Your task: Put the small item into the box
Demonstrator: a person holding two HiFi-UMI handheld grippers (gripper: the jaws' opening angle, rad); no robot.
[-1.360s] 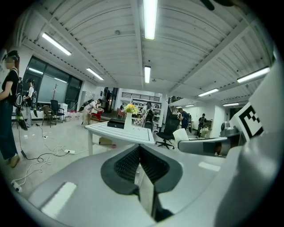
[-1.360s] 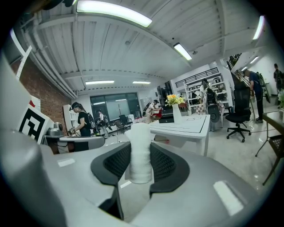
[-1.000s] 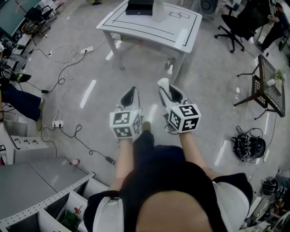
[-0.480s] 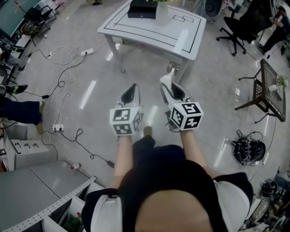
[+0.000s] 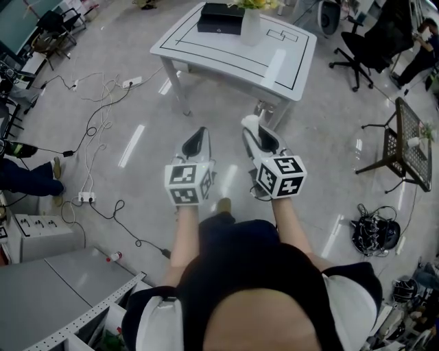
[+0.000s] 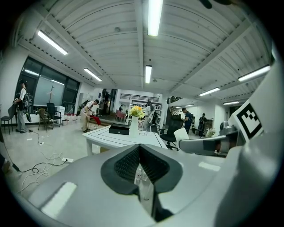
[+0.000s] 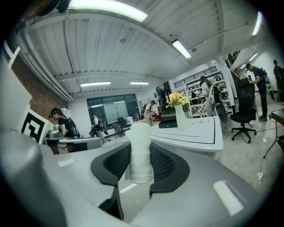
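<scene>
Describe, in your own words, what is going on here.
A person holds a hand-held gripper in each hand. The right hand-held gripper is clamped on a white roll; the left hand-held gripper is shut and empty. Both are over the floor, short of the white table, where a black box and a vase stand. The roll isn't in the box yet.

White table (image 5: 274, 65) standing ahead of you, white vase (image 5: 251, 27) of yellow flowers sitting on its far side. Cables (image 5: 96, 116) trailing over floor at your left. Black office chair (image 5: 361, 42) and black mesh side table (image 5: 410, 134) standing at your right.
</scene>
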